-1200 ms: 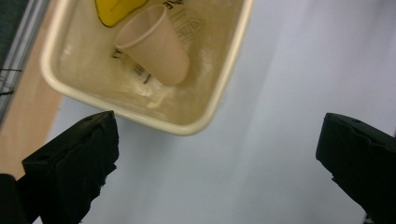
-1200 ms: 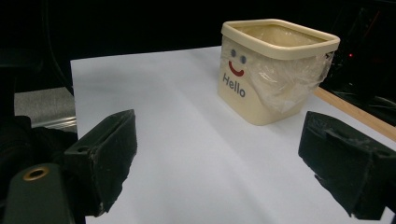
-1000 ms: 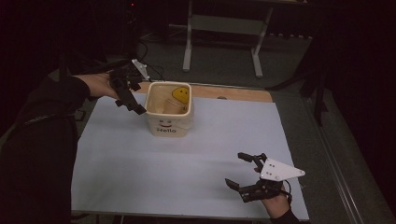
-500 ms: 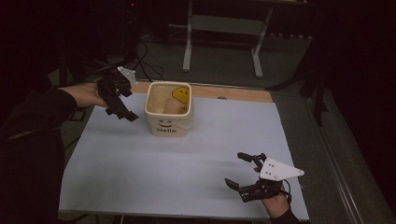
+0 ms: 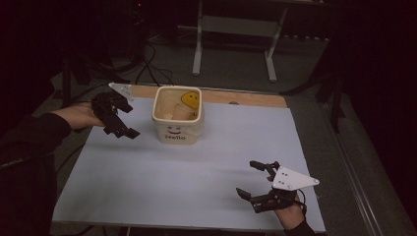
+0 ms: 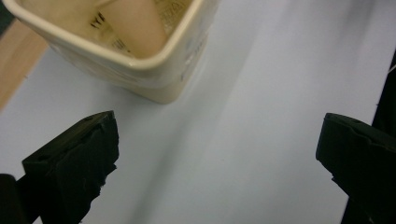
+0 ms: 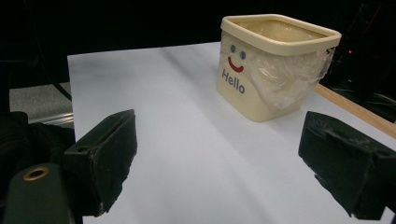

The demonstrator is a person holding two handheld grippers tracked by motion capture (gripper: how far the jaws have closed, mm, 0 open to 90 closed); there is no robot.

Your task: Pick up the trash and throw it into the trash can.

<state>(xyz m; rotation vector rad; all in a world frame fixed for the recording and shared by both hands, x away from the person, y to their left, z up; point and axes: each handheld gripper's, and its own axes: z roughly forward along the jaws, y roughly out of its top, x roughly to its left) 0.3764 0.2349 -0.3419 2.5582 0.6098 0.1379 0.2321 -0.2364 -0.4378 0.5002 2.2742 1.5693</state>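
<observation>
Table (image 5: 196, 196) covered with a pale sheet, a strip of bare wood (image 5: 246, 96) showing along the far edge. On the sheet, near the far edge and left of the middle, a cream tub (image 5: 177, 115) with rounded corners, standing upright; a small smiling face and the word "Hello" printed on the front wall, seen also in the right gripper view (image 7: 275, 65). Inside the tub, a yellow smiley face (image 5: 190, 100) against the far inner wall and a pale beige shape (image 5: 178, 112) lower down, hard to identify; the same pale shape close up in the left gripper view (image 6: 133, 25), with some dark print beside it. Thin clear plastic film (image 7: 292, 77) clinging to one outer side of the tub. Left gripper (image 5: 117, 114) held just left of the tub, near but not touching, jaws wide apart with nothing between them. Right gripper (image 5: 257, 180) low near the front right corner of the sheet, well apart from the tub, jaws also spread wide and holding nothing. Grey three-cornered plate (image 5: 290, 179) on top of the right gripper.
</observation>
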